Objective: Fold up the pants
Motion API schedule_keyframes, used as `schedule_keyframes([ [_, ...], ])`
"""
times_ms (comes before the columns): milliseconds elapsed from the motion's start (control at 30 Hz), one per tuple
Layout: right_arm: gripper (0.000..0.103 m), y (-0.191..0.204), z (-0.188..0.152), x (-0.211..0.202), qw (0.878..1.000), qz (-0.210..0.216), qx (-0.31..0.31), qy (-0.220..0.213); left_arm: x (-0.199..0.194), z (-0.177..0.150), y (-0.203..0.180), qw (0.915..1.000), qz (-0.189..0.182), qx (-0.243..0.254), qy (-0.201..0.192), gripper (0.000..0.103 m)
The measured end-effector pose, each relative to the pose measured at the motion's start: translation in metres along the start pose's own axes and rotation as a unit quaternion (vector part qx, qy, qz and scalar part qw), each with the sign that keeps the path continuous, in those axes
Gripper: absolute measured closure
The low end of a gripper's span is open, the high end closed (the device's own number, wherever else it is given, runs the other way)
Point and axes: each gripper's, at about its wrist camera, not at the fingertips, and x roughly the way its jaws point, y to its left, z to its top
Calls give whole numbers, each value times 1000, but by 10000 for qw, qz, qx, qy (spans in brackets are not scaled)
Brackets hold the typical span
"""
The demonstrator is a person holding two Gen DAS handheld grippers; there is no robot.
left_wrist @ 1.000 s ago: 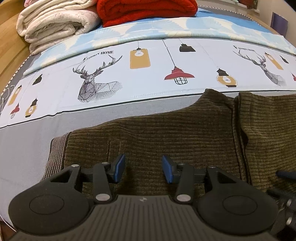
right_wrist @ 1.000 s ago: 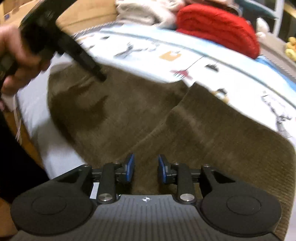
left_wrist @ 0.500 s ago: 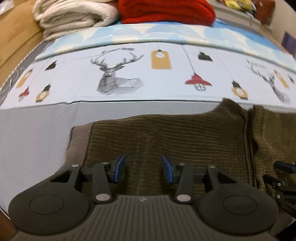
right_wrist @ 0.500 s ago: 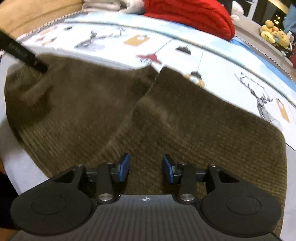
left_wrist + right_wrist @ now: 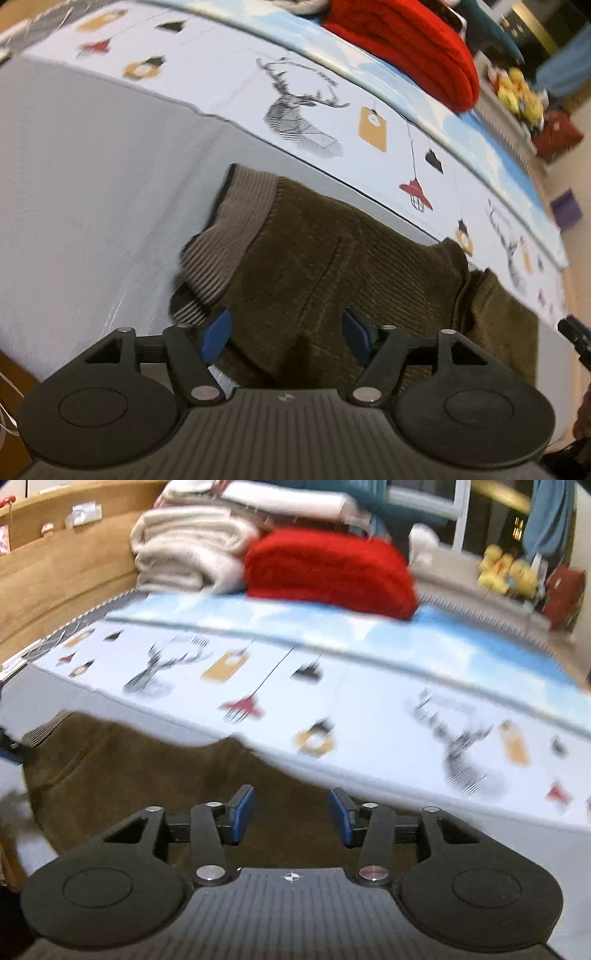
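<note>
Left tool and right tool just widening, empty, above pants.

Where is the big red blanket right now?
The red blanket sits folded at the bed's far end, right of the cream blankets, beyond the brown pants.

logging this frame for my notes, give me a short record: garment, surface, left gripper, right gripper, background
garment: brown corduroy pants lying on the bed, ribbed waistband at the left end
surface: bedsheet, grey with a printed deer-and-lamp band
left gripper: fingers apart, just been opening, over the pants near the waistband, gripping nothing
right gripper: fingers apart, just been opening, nothing between them, pants below
background: red blanket beside folded cream blankets
</note>
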Motion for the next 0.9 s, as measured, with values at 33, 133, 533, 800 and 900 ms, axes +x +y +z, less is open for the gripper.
schedule_keyframes([
  [33,50,-9,-4,2,9999,-124,16,3,-1,0,7,9999,-21,-126,19,29],
  [133,51,-35,-24,21,9972,-374,464,453,3,-1,27,9979,-47,-622,169,29],
  [533,51,-52,-33,32,9943,-467,783,558,49,6,58,9808,37,-1788,774,28],
  [800,51,-64,-34,29,9937,-423,876,557,47,12,26,9900,629,-1126,570,69],
  [900,51,-69,-36,29,9935,-435,876,575,19,19,-8,9969,594,-514,-57,78],
])
